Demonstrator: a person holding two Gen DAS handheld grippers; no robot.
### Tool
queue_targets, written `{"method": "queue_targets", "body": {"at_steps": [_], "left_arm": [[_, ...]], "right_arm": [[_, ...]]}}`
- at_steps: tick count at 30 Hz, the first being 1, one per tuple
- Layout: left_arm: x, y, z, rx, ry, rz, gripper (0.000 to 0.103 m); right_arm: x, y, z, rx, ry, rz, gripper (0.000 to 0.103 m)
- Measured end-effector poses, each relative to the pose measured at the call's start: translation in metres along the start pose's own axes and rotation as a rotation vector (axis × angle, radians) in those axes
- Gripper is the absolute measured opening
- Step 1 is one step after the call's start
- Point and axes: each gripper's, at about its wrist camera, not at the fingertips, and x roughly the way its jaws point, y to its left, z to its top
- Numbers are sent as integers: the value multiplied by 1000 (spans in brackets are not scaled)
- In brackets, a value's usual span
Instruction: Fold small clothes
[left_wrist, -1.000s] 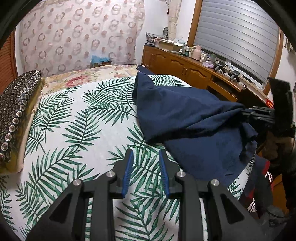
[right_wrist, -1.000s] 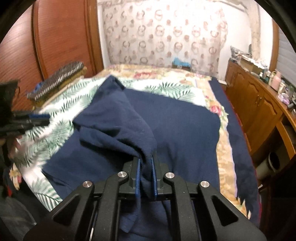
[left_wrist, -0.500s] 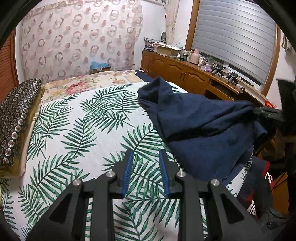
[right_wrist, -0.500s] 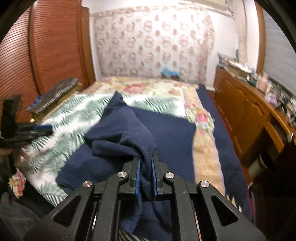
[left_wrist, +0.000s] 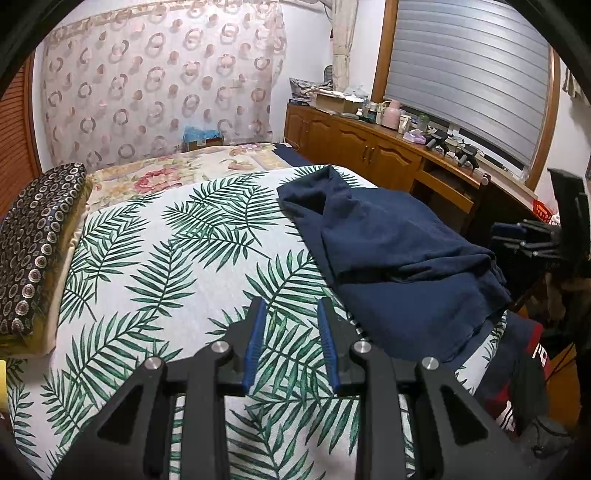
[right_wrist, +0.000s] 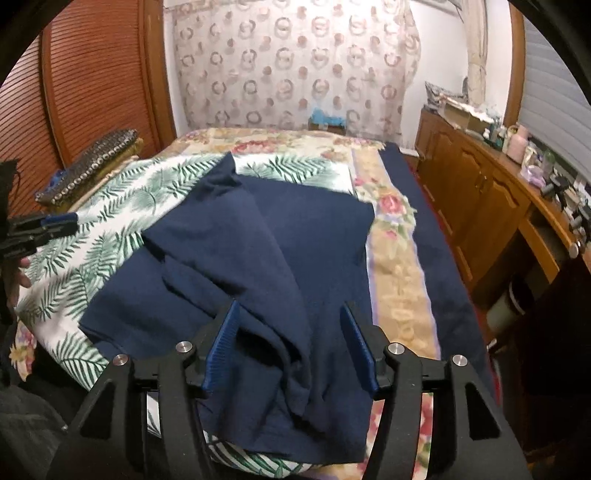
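Navy garment (right_wrist: 258, 266), lying half-folded on the palm-print bed cover (left_wrist: 147, 258), was being let go as the right gripper (right_wrist: 290, 350) was opening around its fold, while the left gripper (left_wrist: 288, 343) was held slightly apart and empty; smoothing or a second fold was judged next.

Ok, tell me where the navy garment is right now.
The navy garment lies bunched on the palm-leaf bedspread, toward the bed's cabinet side; in the right wrist view a fold of it sits between the opening right tongs.

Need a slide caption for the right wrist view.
Right tool opening above the navy garment, folded over on the palm-print bedcover.
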Motion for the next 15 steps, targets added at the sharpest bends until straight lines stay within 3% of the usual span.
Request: {"method": "queue_targets", "body": {"at_steps": [8,15], "left_arm": [[-2,0,-2,-2,-9,7,26],[-1,1,-4,-3,-7,10,27]], "right_arm": [[28,33,25,-73,-3,82,58],[71,64,43,-133,48,182,58]]}}
